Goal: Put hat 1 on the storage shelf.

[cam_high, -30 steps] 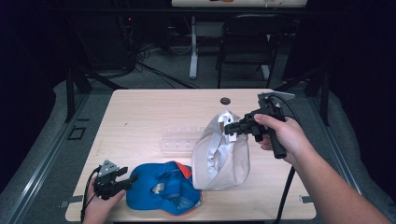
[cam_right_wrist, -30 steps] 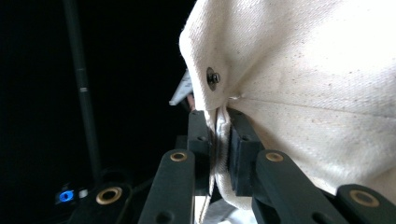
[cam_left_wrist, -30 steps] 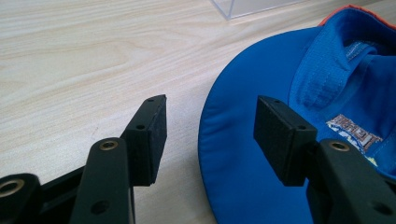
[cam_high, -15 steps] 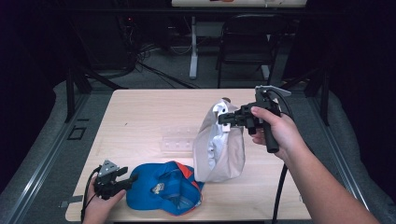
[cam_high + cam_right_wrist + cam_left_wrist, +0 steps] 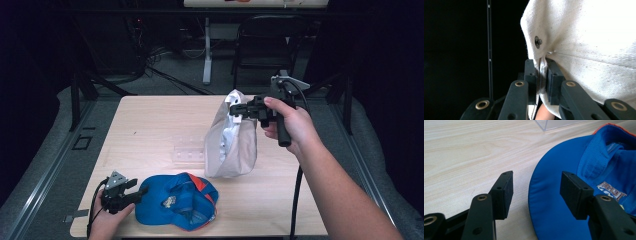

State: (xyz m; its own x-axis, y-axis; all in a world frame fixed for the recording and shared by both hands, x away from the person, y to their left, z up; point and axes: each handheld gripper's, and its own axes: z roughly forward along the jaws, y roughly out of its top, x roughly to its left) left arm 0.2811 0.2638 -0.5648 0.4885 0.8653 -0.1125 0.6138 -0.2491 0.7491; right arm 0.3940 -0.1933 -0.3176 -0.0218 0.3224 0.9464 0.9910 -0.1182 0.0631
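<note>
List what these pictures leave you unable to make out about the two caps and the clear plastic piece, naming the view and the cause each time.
- Beige cap: in the high view its brim is hidden by its own hanging crown.
- Blue cap: the label inside is blocked by a jaw in the left gripper view and too small in the high view.
- Clear plastic piece: the beige cap covers its right end in the high view.
</note>
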